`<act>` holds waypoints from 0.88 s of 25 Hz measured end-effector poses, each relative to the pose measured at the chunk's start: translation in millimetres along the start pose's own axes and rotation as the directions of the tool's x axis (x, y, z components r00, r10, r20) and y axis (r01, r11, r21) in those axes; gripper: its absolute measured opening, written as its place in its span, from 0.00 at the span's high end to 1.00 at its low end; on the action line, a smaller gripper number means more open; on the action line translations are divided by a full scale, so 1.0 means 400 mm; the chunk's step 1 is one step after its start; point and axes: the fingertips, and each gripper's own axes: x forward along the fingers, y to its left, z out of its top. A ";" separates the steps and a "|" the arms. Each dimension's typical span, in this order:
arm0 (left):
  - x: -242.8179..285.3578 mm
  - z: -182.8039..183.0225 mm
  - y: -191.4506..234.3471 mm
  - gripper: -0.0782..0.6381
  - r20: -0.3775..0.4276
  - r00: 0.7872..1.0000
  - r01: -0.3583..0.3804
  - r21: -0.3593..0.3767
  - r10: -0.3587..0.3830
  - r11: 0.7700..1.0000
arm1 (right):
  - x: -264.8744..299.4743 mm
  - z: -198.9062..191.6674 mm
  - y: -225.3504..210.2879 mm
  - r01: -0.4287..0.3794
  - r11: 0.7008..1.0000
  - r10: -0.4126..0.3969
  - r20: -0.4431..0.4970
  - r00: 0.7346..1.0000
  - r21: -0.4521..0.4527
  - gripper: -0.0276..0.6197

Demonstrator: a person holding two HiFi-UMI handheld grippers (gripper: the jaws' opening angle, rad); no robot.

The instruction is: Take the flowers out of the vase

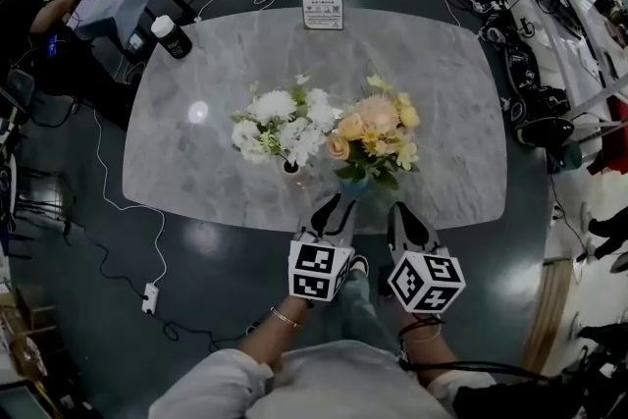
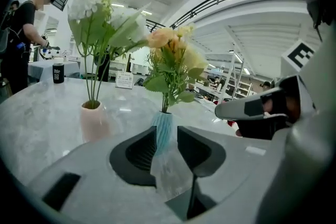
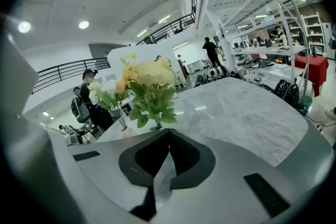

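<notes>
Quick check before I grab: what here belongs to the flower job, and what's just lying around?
Job: peach flowers, blue vase, white flowers, pink vase, left gripper open, right gripper shut.
Lying about: black cup, sign card, power strip on the floor.

No legible text, card point(image 1: 323, 12) on table point(image 1: 196, 162) too small to read, cup point(image 1: 172, 36) label blurred

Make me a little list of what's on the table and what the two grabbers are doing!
Table: grey marble, rounded
White flowers: in pink vase
Orange and yellow flowers: in blue vase
Left gripper: jaws apart, blue vase shows in the gap
Right gripper: jaws shut, empty
Also there: black cup with white lid, small sign card
</notes>
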 end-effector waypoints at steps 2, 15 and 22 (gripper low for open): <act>0.017 -0.013 0.006 0.71 -0.004 1.000 -0.009 0.004 0.009 1.000 | 0.009 -0.015 -0.014 -0.004 1.000 0.004 -0.012 1.000 0.007 0.95; 0.101 -0.057 0.024 0.58 0.001 1.000 -0.029 0.056 0.029 0.998 | 0.066 -0.078 -0.075 -0.015 0.999 0.018 -0.069 0.997 0.046 0.95; 0.146 -0.049 0.031 0.50 0.022 1.000 -0.015 0.078 0.014 0.997 | 0.087 -0.092 -0.086 -0.022 0.999 0.026 -0.086 0.996 0.050 0.95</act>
